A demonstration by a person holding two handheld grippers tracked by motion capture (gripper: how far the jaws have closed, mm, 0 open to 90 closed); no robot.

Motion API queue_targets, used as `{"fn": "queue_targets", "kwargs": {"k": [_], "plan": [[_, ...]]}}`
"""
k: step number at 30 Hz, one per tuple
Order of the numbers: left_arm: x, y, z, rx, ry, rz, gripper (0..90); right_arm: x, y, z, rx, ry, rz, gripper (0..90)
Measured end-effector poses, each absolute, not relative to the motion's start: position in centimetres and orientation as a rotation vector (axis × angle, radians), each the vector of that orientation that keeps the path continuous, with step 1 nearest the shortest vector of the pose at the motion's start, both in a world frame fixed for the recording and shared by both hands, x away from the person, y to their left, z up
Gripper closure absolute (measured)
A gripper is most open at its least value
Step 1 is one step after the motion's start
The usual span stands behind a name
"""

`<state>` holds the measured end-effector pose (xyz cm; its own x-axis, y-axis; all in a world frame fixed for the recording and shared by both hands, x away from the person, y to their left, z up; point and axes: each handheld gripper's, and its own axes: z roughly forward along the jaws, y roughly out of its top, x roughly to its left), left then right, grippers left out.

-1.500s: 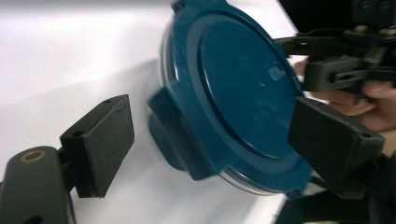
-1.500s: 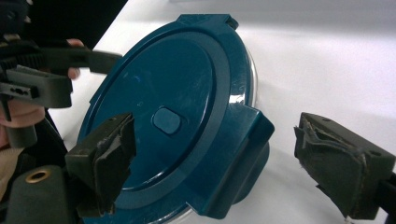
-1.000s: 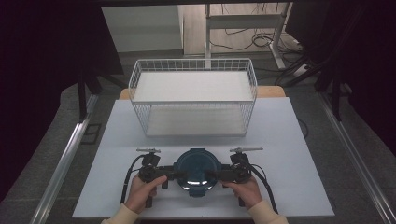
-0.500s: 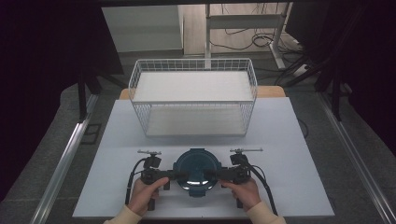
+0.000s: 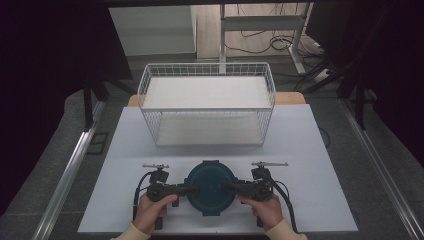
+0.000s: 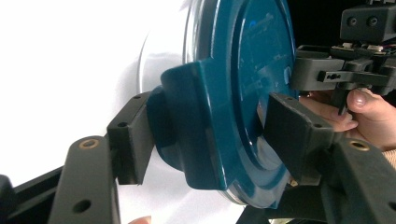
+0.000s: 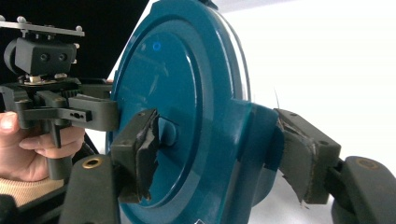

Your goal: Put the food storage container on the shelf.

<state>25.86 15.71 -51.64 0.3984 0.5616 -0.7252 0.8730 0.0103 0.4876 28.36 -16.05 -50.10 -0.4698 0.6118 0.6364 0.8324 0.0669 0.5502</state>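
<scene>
Container held at both latches

Left gripper [image 5: 181, 189] and right gripper [image 5: 231, 188] each clamp a side latch of the round teal lidded container [image 5: 209, 187] between them. You should keep both squeezes even and the lid level.

Bare white tabletop [image 5: 320, 150] left and right; the white wire basket [image 5: 207, 107] blocks the far middle.

Little is altered: the round blue lid [image 5: 210, 187], clamped at its side tabs by the left gripper [image 5: 181, 190] and right gripper [image 5: 235, 189], has been drawn slightly nearer the tabletop's [image 5: 320, 165] near edge.
</scene>
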Motion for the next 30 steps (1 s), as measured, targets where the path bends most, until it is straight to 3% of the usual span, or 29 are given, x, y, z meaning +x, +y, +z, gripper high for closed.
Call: {"fn": "queue_targets", "kwargs": {"k": [30], "plan": [[24.6,16.3,-49.3,1.657,1.219,-0.285,42.4,27.1,-15.9,-48.3,-1.363,-2.217,-1.463,36.7]]}}
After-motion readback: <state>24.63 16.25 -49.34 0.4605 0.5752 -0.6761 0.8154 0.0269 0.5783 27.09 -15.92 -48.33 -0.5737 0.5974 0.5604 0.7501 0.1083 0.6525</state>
